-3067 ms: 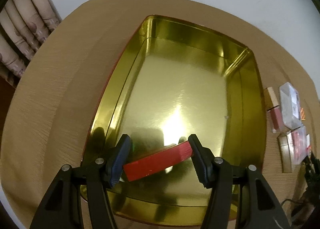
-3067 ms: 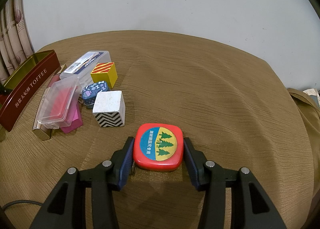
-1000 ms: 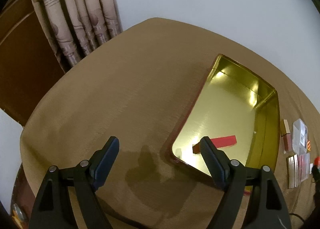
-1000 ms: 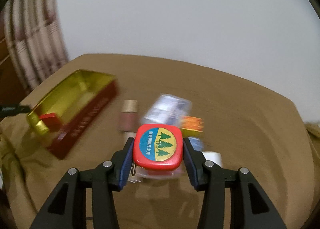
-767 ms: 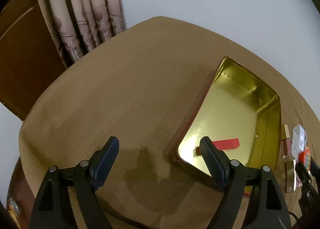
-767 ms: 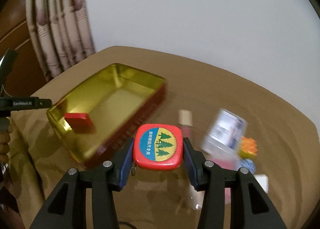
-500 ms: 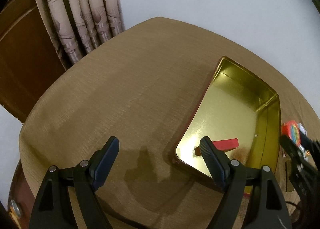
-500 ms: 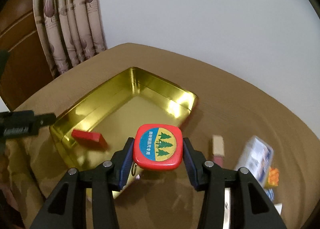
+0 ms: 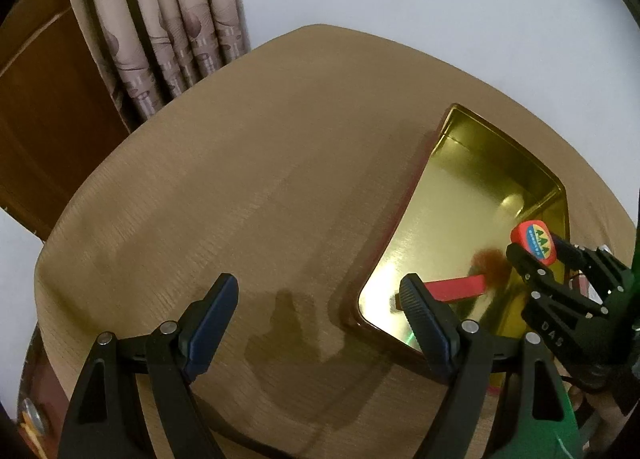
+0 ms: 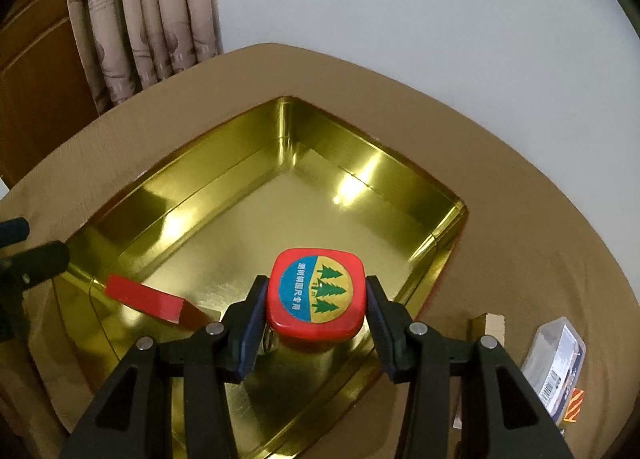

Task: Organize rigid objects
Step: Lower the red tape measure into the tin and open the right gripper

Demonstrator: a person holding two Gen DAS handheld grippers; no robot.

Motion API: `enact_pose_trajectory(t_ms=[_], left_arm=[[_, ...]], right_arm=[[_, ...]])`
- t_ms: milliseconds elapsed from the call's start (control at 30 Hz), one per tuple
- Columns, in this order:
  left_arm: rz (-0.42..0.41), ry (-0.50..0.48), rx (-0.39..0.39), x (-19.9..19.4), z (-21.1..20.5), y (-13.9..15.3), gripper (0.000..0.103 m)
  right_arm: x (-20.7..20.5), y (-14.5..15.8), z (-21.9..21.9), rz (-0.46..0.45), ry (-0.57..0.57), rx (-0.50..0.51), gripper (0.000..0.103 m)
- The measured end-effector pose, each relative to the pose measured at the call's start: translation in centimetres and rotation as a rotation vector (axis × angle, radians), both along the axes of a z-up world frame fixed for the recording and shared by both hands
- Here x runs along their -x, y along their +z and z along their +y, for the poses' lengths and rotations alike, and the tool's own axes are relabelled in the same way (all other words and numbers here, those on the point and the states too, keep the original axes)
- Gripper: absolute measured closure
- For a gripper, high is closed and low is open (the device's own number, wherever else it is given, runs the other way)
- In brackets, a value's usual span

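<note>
Right tool (image 10: 316, 305) clenched on the red tape measure (image 10: 316, 293), held above the gold tin (image 10: 224, 187) for dropping in beside the red block (image 10: 146, 301). Left tool (image 9: 316, 317) released, empty, parked over the bare surface (image 9: 224, 179), clear of the tin.

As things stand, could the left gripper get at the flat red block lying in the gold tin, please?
Probably yes. The left gripper is open and empty, over the cloth beside the tin, and the red block lies uncovered near the closest corner. The right gripper, holding the tape measure over the tin, could crowd it.
</note>
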State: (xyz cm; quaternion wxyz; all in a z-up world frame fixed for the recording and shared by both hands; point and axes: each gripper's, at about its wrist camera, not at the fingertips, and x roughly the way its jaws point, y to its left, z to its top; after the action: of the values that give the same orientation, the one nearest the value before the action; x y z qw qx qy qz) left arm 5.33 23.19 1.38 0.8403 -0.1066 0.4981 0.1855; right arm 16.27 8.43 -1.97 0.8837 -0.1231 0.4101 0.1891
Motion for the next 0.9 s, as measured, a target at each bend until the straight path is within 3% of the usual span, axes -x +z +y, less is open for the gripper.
enact_pose_trajectory(t_ms=[567, 900], left_arm=[[0.010, -0.013, 0.003, -0.2, -0.2, -0.4, 0.023], [0.012, -0.019, 0.002, -0.3, -0.2, -0.5, 0.023]], right_arm=[[-0.4, -0.5, 0.7, -0.033, 0.006, 0.024, 0.055], [1.7, 1.1, -2.0, -0.050, -0.017, -0.066, 0.055]])
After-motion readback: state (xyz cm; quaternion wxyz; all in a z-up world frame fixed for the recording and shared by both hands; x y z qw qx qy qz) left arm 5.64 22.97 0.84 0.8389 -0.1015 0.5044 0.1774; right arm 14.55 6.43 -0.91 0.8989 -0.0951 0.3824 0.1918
